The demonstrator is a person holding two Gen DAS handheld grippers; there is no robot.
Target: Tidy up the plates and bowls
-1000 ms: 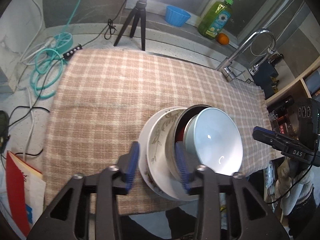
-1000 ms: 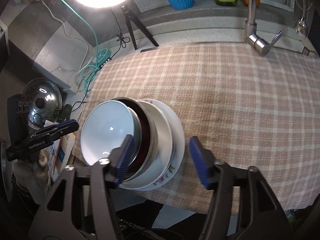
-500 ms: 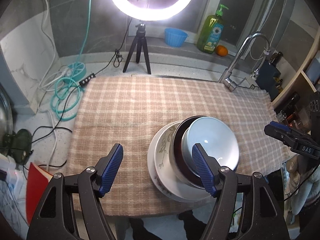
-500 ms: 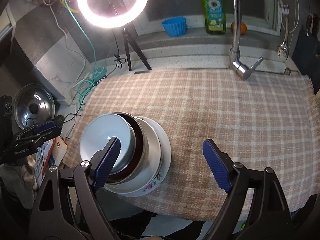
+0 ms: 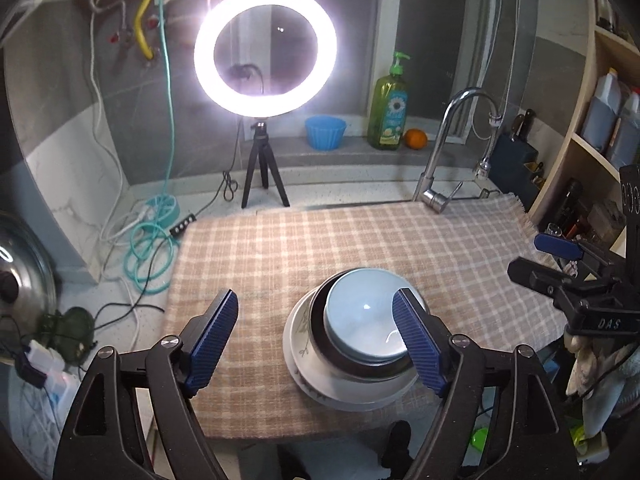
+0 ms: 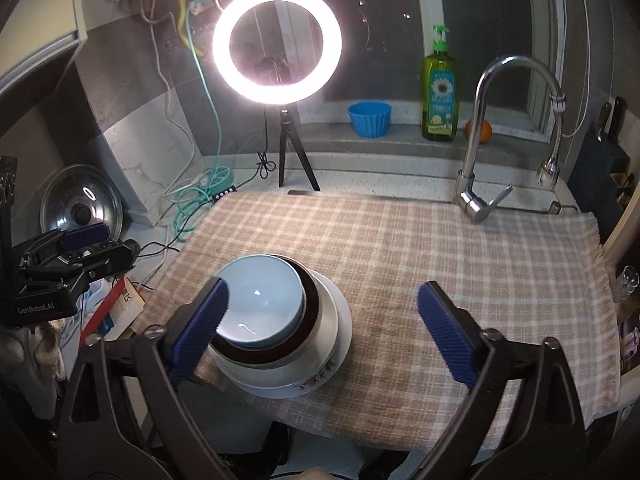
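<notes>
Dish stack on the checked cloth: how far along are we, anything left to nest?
Done, it seems: the pale blue bowl sits in the dark bowl, inside a white bowl, on the floral plate. In hand: nothing; left tongs and right tongs are opening, clear of the stack. Left: no loose plates or bowls show on the checked cloth.

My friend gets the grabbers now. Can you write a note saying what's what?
Left gripper: jaws opening, nothing between them.
Right gripper: jaws opening, also empty.
Dishes: the light blue bowl sits in the dark bowl, in a white bowl, on the flowered plate, near the front edge of the checked cloth.
Done: everything looks stacked.
Left: probably nothing; no other plates or bowls lie loose on the cloth.
</notes>
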